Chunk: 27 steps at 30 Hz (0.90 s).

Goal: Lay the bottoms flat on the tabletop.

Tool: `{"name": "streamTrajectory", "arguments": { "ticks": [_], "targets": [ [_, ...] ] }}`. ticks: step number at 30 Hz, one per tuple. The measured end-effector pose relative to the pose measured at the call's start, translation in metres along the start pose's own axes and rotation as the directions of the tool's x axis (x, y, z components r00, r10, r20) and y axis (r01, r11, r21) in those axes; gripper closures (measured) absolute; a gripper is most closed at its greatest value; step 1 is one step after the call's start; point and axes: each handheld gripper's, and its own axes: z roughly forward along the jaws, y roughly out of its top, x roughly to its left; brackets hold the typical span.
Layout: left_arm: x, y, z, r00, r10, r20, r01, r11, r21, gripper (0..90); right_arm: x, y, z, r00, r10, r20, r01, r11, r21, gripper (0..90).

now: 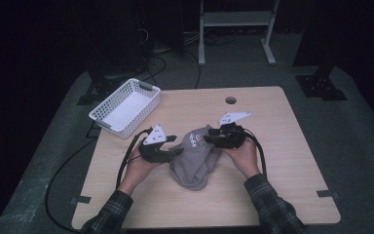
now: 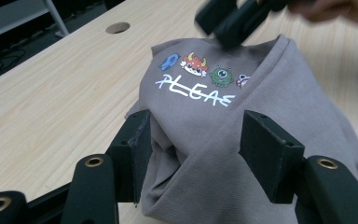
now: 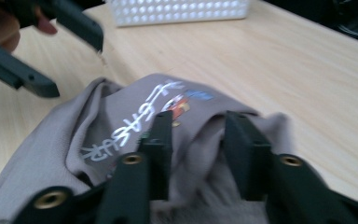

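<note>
A grey-brown garment [image 1: 195, 165] with cartoon monsters and white lettering lies bunched at the middle of the wooden table [image 1: 282, 161]. My left gripper [image 1: 175, 145] is at its left edge; in the left gripper view the left gripper [image 2: 203, 144] stands open, its jaws wide apart with the garment [image 2: 223, 116] bulging between them. My right gripper [image 1: 208, 139] is at the garment's top right. In the right gripper view the right gripper [image 3: 200, 135] has its jaws close together on a raised fold of the garment [image 3: 121, 126].
A white slotted basket [image 1: 148, 88] sits at the table's far left corner and shows again as a basket [image 3: 177, 11] behind the cloth. A round cable hole [image 1: 231, 100] is near the far edge. Cables trail off the left side. Bare wood lies to the right and front.
</note>
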Motion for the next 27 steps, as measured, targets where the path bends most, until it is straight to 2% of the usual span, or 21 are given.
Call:
{"name": "streamTrajectory", "arguments": {
  "ticks": [3,6,10,14,17,20,21,24,27],
  "targets": [
    [0.003,0.002,0.002,1.0,-0.002,-0.001,0.002,1.0,-0.006,44.2,-0.001,0.002,-0.024,0.9998,0.018,0.002,-0.018,0.999,-0.03,56.5],
    [0.004,0.003,0.005,1.0,0.003,-0.004,-0.003,1.0,0.003,44.9,0.005,-0.006,-0.045,0.999,0.026,-0.035,-0.028,0.998,-0.056,58.6],
    [0.002,-0.001,0.009,0.9999,-0.007,0.01,0.007,0.9998,0.016,46.5,0.023,-0.014,-0.054,0.9961,-0.009,-0.087,0.004,0.998,-0.058,62.1],
    [-0.005,-0.008,0.013,0.9984,-0.007,0.056,0.005,0.9986,0.052,49.1,0.041,-0.017,-0.047,0.9902,-0.039,-0.134,0.034,0.999,-0.038,63.1],
    [-0.013,-0.016,0.015,0.9964,0.003,0.085,-0.01,0.9963,0.085,51.7,0.051,-0.021,-0.038,0.9883,-0.058,-0.141,0.058,0.998,-0.005,63.1],
    [-0.018,-0.023,0.017,0.9934,0.004,0.114,-0.019,0.992,0.125,53.6,0.055,-0.026,-0.027,0.989,-0.049,-0.14,0.053,0.998,0.029,62.8],
    [-0.021,-0.026,0.019,0.9922,-0.009,0.124,-0.008,0.9912,0.132,54.6,0.057,-0.027,-0.024,0.9886,-0.041,-0.145,0.047,0.998,0.038,61.8],
    [-0.028,-0.032,0.024,0.9848,-0.044,0.168,0.014,0.9844,0.175,56.8,0.061,-0.032,-0.012,0.9886,-0.007,-0.151,0.02,0.996,0.085,55.9],
    [-0.038,-0.033,0.028,0.9786,-0.053,0.199,0.014,0.9808,0.195,58.4,0.066,-0.038,0.002,0.992,-0.023,-0.124,0.042,0.988,0.15,52.9]
  ]
}}
